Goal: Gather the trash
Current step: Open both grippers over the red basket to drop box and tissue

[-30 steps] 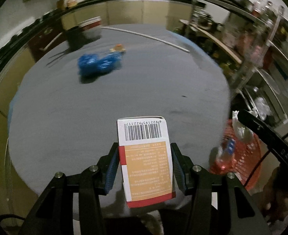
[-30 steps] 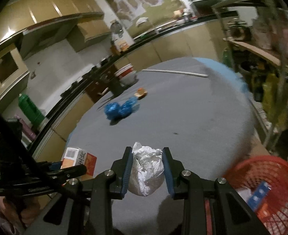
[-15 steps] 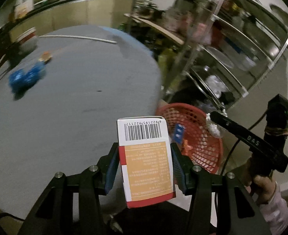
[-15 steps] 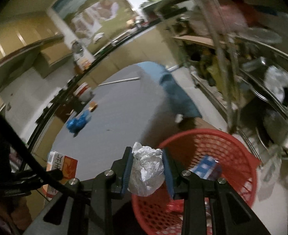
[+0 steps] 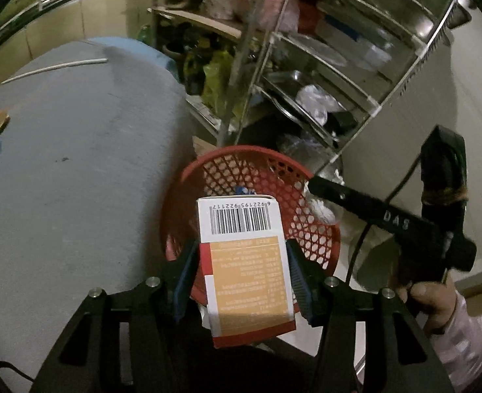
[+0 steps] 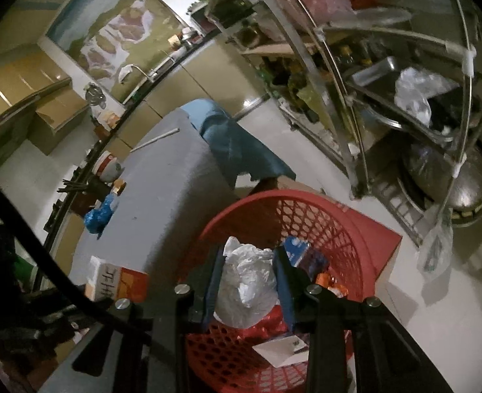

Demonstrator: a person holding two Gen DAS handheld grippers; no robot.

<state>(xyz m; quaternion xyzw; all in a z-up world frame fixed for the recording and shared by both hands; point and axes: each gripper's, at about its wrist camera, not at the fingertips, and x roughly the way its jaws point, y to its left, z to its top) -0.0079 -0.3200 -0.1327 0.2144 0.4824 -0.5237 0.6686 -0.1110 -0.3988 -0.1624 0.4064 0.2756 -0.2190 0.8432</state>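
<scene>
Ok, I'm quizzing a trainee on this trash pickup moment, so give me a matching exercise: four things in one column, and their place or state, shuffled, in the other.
Things:
1. carton with barcode
2. crumpled white plastic
3. blue bag
4. red basket

Places or states:
A. lying on the grey tabletop
B. clamped in the right gripper
C. on the floor beside the table, trash inside
D. clamped in the left gripper

Pairs: 1-D, 2-B, 3-A, 4-C
</scene>
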